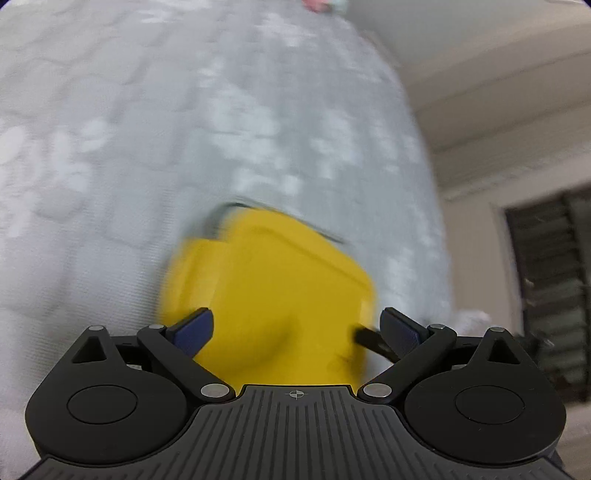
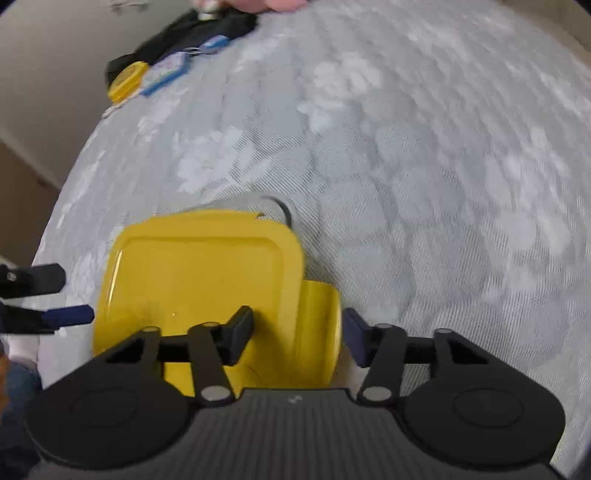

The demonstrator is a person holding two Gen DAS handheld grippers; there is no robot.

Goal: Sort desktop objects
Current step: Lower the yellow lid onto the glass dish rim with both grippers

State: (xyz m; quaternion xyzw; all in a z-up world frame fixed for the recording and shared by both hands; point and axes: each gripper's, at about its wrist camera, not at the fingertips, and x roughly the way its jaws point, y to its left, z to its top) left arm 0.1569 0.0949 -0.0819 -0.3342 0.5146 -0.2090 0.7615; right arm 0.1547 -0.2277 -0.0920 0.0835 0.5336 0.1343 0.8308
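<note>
A yellow square lid [image 2: 199, 273] lies on a clear container whose rim [image 2: 280, 210] shows past its far edge, on the grey-white lace tablecloth [image 2: 406, 184]. A yellow side flap [image 2: 319, 325] sits at the lid's right end. My right gripper [image 2: 298, 339] is open, its fingers on either side of that flap. In the left wrist view the lid [image 1: 280, 295] is blurred, and my left gripper [image 1: 297, 332] is open around its near end. The left gripper's fingertips [image 2: 68, 315] show at the left edge of the right wrist view.
A small round yellow container [image 2: 127, 81], a blue-edged card [image 2: 162, 74], a blue tag [image 2: 212, 44] and a dark cloth [image 2: 192, 29] lie at the table's far left edge. A wall and a dark slatted window [image 1: 546, 288] are at the right.
</note>
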